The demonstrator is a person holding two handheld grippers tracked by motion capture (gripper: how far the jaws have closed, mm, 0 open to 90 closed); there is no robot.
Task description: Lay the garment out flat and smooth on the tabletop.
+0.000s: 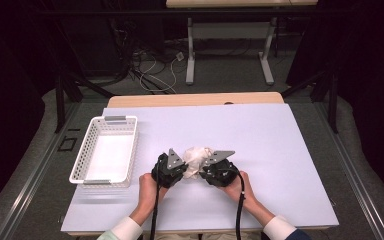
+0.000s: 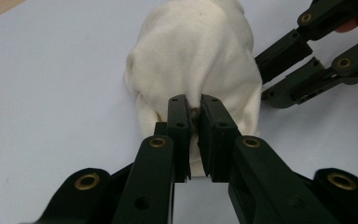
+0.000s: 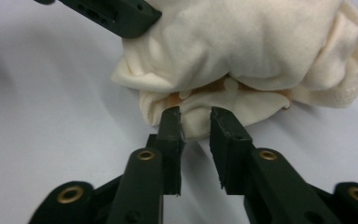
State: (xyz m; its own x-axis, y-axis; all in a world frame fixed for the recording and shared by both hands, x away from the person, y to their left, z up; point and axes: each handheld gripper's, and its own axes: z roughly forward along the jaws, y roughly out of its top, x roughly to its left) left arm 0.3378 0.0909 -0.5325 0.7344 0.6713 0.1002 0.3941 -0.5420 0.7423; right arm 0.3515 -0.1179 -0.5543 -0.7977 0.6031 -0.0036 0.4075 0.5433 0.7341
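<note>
The left gripper [image 2: 193, 109] is pinched on a fold of the crumpled cream-white soft cloth [image 2: 196, 56], which lies bunched between both tongs. The right gripper [image 3: 195, 122] stands slightly apart at the cloth's hem, gripping nothing. Light and floppy, it will sag; edges offer the best hold. A white perforated plastic basket [image 1: 87, 145] sits further left.

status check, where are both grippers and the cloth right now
Left gripper shut on the cream cloth. Right gripper open, jaws at the cloth's edge. Cloth bunched mid-table. White basket off to the left, nothing in the way.
</note>
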